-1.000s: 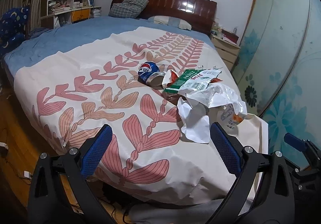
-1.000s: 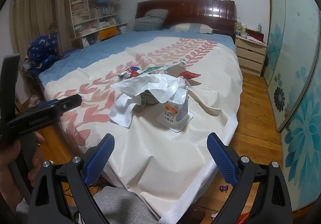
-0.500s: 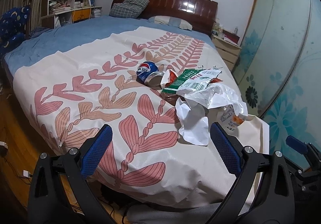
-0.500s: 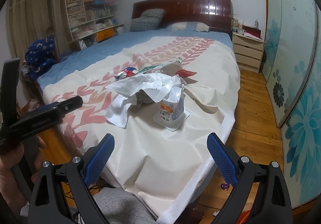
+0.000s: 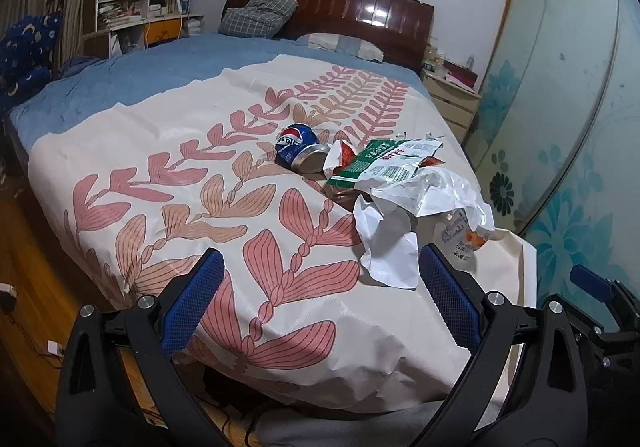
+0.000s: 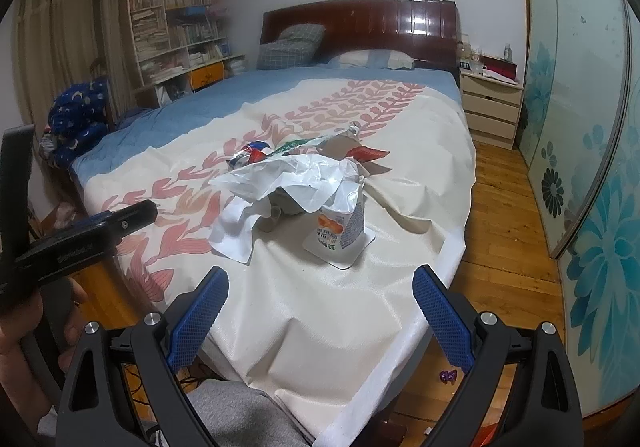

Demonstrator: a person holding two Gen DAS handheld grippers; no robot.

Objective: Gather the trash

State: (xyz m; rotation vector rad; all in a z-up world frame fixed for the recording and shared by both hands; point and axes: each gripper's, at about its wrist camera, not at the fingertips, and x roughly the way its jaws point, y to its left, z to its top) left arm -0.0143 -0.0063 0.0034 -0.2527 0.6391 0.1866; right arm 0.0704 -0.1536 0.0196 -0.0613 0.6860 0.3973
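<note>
The bed [image 5: 168, 183] carries a cream leaf-print sheet [image 6: 320, 311]. Trash lies in one heap on the sheet, toward its right side: a white bag [image 6: 296, 177] draped over a carton [image 6: 342, 221], a green wrapper [image 5: 380, 163] behind it, a blue can [image 5: 298, 147] on its side farthest back. My left fingers [image 5: 320, 295] and right fingers [image 6: 320, 317] are spread wide, empty, short of the heap

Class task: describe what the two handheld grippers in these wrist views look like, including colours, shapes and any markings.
Both the left gripper and the right gripper have black angular frames with triangular cut-outs and silver round bolts. Each finger carries a blue pad with a fine mesh texture. From the right view, the left gripper's black body shows faint lettering, too small to read. A grey garment shows below.
</note>
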